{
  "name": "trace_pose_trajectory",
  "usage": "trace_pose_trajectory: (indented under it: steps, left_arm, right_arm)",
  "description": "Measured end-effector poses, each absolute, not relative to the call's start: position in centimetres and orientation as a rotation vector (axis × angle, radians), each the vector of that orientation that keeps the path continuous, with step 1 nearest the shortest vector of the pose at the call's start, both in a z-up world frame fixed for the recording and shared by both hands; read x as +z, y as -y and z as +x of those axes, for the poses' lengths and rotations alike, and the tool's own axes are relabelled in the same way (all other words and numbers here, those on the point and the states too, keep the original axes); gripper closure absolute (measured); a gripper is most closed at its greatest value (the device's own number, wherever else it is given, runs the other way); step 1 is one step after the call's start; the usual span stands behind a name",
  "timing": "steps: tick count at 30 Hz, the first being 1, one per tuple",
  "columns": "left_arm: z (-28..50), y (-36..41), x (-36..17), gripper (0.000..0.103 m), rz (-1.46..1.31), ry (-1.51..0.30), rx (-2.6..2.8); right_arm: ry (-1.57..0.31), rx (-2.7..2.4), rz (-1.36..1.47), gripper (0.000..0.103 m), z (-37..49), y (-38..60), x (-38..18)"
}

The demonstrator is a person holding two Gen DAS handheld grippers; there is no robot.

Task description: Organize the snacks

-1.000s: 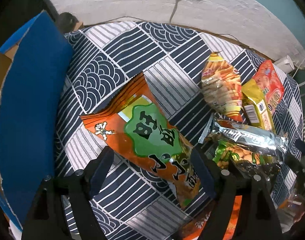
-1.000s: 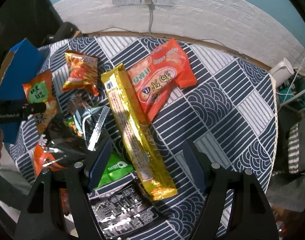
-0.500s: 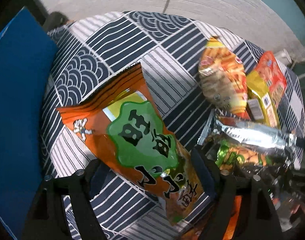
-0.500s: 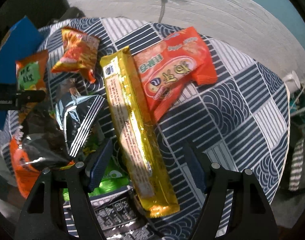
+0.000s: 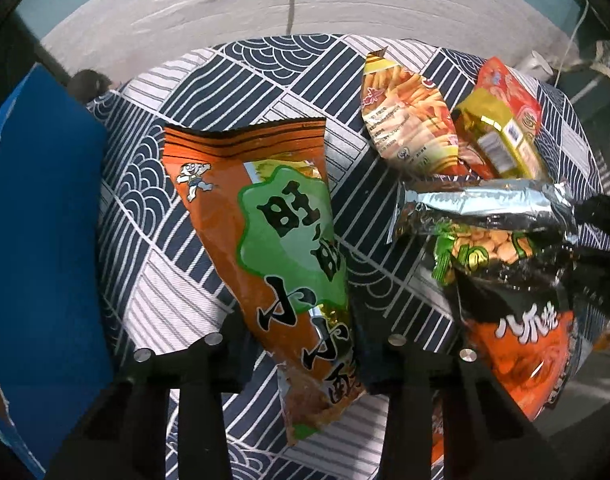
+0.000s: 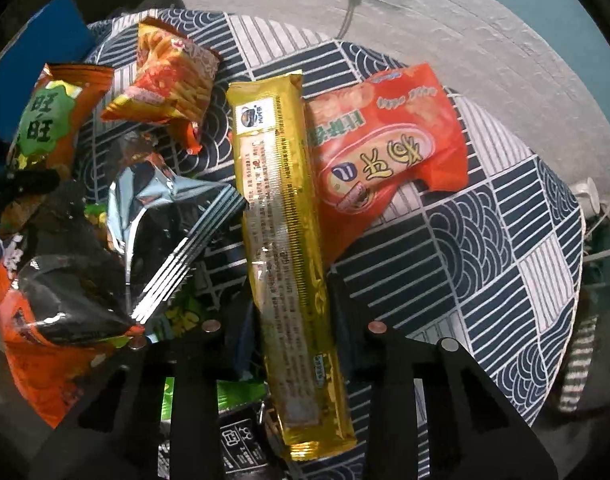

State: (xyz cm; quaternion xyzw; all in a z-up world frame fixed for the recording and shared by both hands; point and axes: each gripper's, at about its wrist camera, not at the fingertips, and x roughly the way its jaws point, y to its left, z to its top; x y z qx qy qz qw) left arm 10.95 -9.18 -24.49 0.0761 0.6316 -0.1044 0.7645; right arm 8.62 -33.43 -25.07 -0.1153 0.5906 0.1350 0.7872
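An orange snack bag with a green label (image 5: 273, 220) lies on the patterned tablecloth (image 5: 177, 280). My left gripper (image 5: 299, 332) points down at it. Its jaws are closing, and the pads press on the bag's lower part from both sides. A long gold packet (image 6: 277, 200) lies lengthwise in the right wrist view. My right gripper (image 6: 291, 312) straddles its lower half with closing jaws, and the pads touch both long edges. A red packet (image 6: 385, 140) lies against the gold one on its right.
A bag of fries-shaped snacks (image 5: 405, 120) lies behind. A silver-topped open bag (image 5: 485, 200) and a black-and-orange bag (image 5: 521, 332) are heaped between the grippers. A blue box (image 5: 37, 220) stands at the table's left. The cloth to the right (image 6: 485, 260) is bare.
Both pairs of jaws have closed in from wide apart, the left onto the orange bag, the right onto the gold packet. The right gripper has sunk closer to the table.
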Motion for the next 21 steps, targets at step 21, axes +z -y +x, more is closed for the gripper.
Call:
trace_pose_trajectory:
  steps: [21]
  left_arm:
    - [7.3,10.3,-17.0,0.065,0.311,-1.182,-0.259]
  right_arm:
    - [-1.17,0.233,-0.191,0.076,7.4,33.9,-18.6]
